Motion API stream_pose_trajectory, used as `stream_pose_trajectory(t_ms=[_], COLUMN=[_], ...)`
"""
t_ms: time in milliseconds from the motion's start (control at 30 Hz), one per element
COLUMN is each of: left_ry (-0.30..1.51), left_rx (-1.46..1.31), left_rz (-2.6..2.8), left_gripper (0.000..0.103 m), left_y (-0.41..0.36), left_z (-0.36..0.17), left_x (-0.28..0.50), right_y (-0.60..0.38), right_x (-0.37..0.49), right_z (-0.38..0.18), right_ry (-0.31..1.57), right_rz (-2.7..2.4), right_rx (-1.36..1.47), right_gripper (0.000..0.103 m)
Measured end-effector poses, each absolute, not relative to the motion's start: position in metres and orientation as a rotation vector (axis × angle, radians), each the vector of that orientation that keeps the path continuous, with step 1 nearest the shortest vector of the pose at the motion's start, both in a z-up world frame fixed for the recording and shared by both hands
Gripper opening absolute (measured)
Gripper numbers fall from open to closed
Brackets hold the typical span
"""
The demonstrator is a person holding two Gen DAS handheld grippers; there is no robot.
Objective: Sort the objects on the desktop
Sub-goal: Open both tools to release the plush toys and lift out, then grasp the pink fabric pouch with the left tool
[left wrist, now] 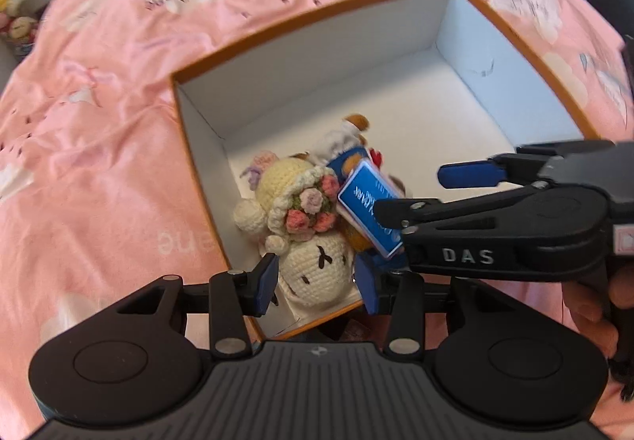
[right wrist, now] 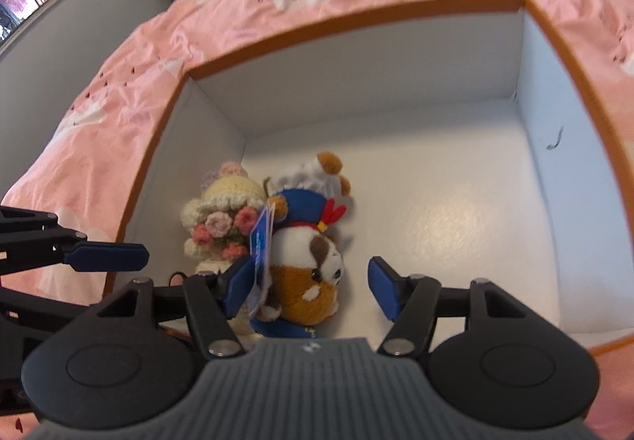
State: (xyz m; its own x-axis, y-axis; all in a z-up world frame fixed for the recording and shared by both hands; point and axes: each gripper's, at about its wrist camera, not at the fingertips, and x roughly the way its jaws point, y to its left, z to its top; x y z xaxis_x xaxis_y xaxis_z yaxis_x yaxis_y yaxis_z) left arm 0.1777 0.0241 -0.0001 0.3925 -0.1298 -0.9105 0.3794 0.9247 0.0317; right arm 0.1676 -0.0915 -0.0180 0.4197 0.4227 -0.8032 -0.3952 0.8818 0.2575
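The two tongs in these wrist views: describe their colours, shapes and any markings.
Both the left tongs and the right tongs are black, with ribbed grey bases, round side housings, silver rivets and flat blue pads. The right tongs' arm bears white letters "DAS".

The orange-edged white cardboard box [right wrist: 535,91] looks matt, its floor faintly pebbled. The cream crocheted yarn doll [left wrist: 313,273] is knobbly; the brown-and-white plush guinea pig [right wrist: 313,273] is fuzzy, its blue paper tag [left wrist: 368,210] glossy. The pink printed cotton bedcover [left wrist: 99,162] is creased.
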Motion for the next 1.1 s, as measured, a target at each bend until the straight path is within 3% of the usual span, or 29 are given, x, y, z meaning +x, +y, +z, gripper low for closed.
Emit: stream_pose_trajectory(t_ms=[67, 133, 533, 1100], left_ry=[1.080, 1.046, 0.870, 0.840], left_rx=[0.239, 0.236, 0.115, -0.034], left_rz=[-0.309, -0.281, -0.165, -0.098], left_gripper=[0.049, 0.049, 0.052, 0.053], left_y=[0.025, 0.025, 0.024, 0.034], left_z=[0.003, 0.004, 0.034, 0.040], left_x=[0.170, 0.163, 0.111, 0.050], right_y=[-0.094, -0.095, -0.109, -0.152], right_x=[0.161, 0.153, 0.104, 0.041], right_z=[-0.012, -0.006, 0.034, 0.034], right_ry=[0.965, 0.912, 0.633, 0.585], right_rz=[0.508, 0.484, 0.454, 0.541], right_rx=[0.021, -0.002, -0.096, -0.135], right_gripper=[0.066, 0.075, 0.075, 0.075])
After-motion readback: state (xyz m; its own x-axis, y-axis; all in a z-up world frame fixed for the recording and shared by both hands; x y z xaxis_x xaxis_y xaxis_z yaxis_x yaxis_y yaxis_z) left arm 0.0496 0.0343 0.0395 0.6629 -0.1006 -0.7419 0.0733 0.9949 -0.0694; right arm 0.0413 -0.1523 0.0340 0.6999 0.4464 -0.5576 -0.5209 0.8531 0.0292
